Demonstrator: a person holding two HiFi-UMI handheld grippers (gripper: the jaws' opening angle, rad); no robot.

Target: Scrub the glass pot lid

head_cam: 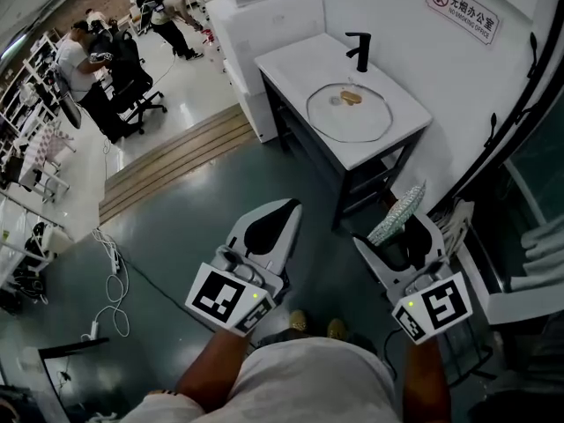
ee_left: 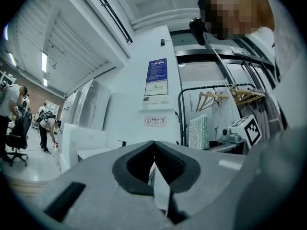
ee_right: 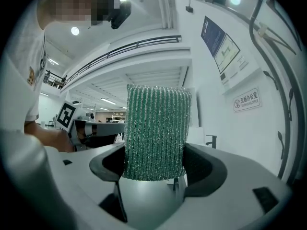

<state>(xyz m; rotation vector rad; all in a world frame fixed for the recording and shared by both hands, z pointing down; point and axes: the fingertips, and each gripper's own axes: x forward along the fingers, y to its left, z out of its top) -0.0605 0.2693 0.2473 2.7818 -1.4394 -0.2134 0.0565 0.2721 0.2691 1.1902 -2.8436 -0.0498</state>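
Observation:
The round glass pot lid (head_cam: 349, 113) lies flat on a white counter (head_cam: 397, 144), with a small brown piece (head_cam: 352, 97) on it and a black tap (head_cam: 359, 51) behind. Both grippers are held low in front of the person, well short of the counter. My right gripper (head_cam: 412, 223) is shut on a green scrub sponge (head_cam: 397, 215), which stands up between the jaws in the right gripper view (ee_right: 156, 131). My left gripper (head_cam: 284, 211) is shut with nothing in it, its pads meeting in the left gripper view (ee_left: 153, 145).
Several people and office chairs (head_cam: 132, 86) are at the far left. Cables and a power strip (head_cam: 110, 280) lie on the floor. A wooden ramp (head_cam: 176, 157) runs left of the counter. A rack with hangers (ee_left: 225, 97) stands to the right.

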